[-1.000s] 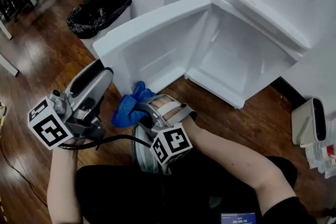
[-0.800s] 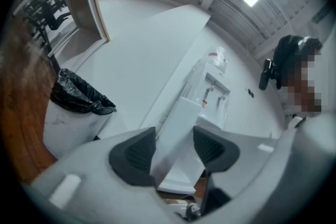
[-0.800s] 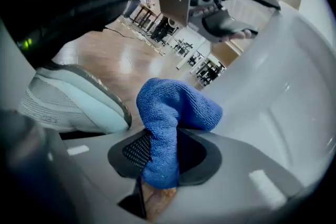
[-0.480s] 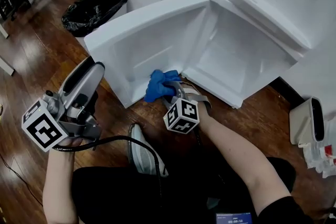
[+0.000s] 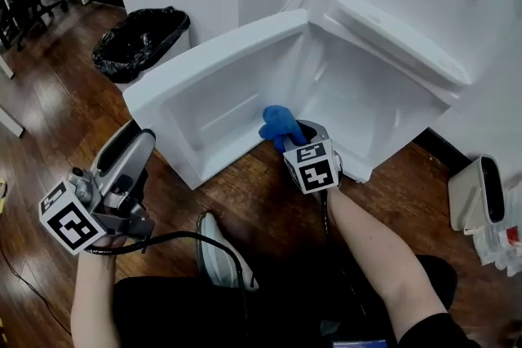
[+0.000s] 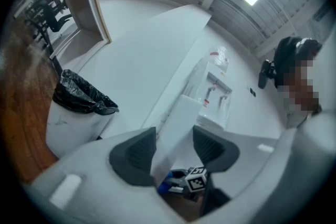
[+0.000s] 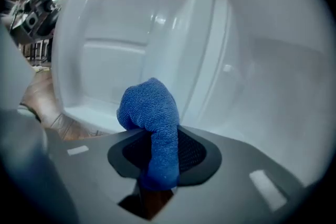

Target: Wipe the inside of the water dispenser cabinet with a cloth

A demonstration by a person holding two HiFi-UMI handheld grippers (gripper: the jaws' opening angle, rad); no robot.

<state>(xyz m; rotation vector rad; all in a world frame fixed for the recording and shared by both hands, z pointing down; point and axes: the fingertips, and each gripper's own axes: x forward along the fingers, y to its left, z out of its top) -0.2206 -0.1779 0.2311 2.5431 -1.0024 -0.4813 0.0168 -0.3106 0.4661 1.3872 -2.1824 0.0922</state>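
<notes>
The water dispenser's lower cabinet (image 5: 371,106) stands open, its white door (image 5: 216,85) swung out to the left. My right gripper (image 5: 287,136) is shut on a blue cloth (image 5: 277,123) and holds it at the cabinet's bottom front edge, close to the door hinge. In the right gripper view the cloth (image 7: 152,113) bulges out between the pads, with the door's inner face (image 7: 121,44) and the cabinet walls just ahead. My left gripper (image 5: 132,147) stays low at the left, away from the door, open with nothing in it (image 6: 173,152).
A bin lined with a black bag (image 5: 139,41) stands left of the door. A white appliance (image 5: 481,191) sits on the floor at the right. The person's shoe (image 5: 220,253) and a black cable (image 5: 175,239) lie on the wooden floor below the door.
The right gripper has carried the cloth up and to the right, from beside the left gripper to the cabinet's front edge, and rolled over. The left gripper has stayed put.
</notes>
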